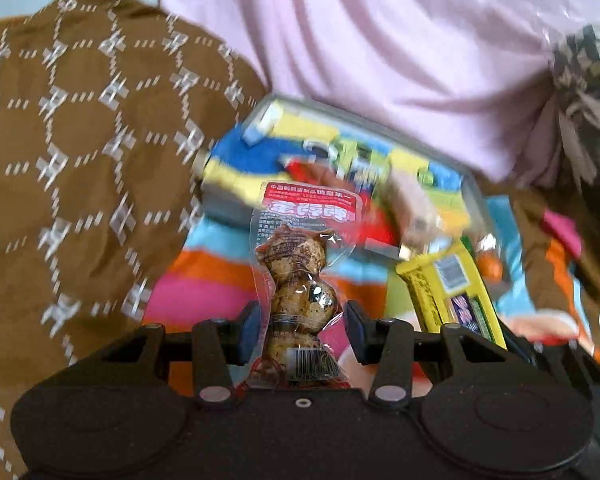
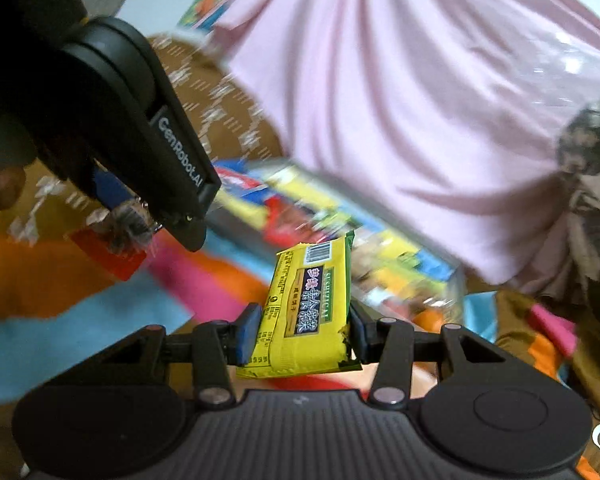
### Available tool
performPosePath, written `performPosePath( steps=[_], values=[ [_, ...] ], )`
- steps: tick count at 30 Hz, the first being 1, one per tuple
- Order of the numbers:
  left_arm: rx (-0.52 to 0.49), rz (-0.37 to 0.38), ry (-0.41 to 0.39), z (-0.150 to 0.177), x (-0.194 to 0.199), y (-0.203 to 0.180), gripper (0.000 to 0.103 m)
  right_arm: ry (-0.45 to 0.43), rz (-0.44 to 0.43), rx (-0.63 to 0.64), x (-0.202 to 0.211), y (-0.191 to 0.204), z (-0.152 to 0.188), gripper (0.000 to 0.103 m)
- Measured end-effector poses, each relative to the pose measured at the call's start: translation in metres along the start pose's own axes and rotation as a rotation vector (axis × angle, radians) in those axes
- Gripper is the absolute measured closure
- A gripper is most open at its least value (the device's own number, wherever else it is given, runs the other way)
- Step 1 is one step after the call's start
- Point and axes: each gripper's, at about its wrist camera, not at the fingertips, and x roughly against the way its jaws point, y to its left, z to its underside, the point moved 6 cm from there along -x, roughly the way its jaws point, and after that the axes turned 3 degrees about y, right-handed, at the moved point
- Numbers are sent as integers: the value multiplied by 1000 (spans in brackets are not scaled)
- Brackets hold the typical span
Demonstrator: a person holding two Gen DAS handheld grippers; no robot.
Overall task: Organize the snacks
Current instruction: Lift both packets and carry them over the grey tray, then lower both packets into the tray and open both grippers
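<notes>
My left gripper (image 1: 304, 332) is shut on a clear vacuum pack of speckled brown eggs (image 1: 300, 280) with a red label, and holds it off the bedding. The right wrist view shows this same left gripper (image 2: 148, 216) at the upper left, with the egg pack (image 2: 120, 256) hanging from its fingers. My right gripper (image 2: 304, 332) is shut on a yellow and green snack bar (image 2: 308, 304) that stands upright between the pads. The bar (image 1: 448, 292) also shows at the right of the left wrist view. Beyond both lies a grey tray (image 1: 380, 128) (image 2: 384, 216) filled with colourful packets.
A brown blanket with a white pattern (image 1: 80, 140) lies to the left. Pink cloth (image 1: 380, 40) drapes behind the tray. A striped cloth in orange, pink and blue (image 2: 100, 300) covers the surface below. A person's fingers (image 2: 4, 188) grip the left tool.
</notes>
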Motion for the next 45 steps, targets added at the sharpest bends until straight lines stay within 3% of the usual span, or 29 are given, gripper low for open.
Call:
performPosePath(
  steps=[6,13,14,16,26,31,35,38,40,45],
  values=[
    [-77,10,-39,-56,-25,-40,56,-82,102,-131,-24,-44,-26,54],
    [18,22,38,-96,-81,-49,55,-113,170,-283,-53,-88,-34,53],
    [9,14,25,-101,-85,-51,55,-114,173,-299,-59,-92,-32,55],
    [-29,-11,8,-111,-97,-56,55,-115,181,-319,-69,-102,-29,70],
    [-52,-94,50,-114,-148,-57,53,-53,144,-368,-113,-98,-5,70],
    [-124,-131,41,-107,-155,-61,50,-62,131,-395,-111,-96,-3,61],
    [-106,-130,31,-108,-152,-60,45,-57,128,-405,-113,-96,-2,55],
    [-112,-141,22,-109,-148,-60,36,-67,129,-413,-111,-97,-3,46],
    [-116,-139,12,-110,-144,-59,22,-74,132,-416,-111,-98,-5,40],
    [-137,-139,-19,-111,-132,-60,10,-97,140,-417,-104,-100,-11,19]
  ],
)
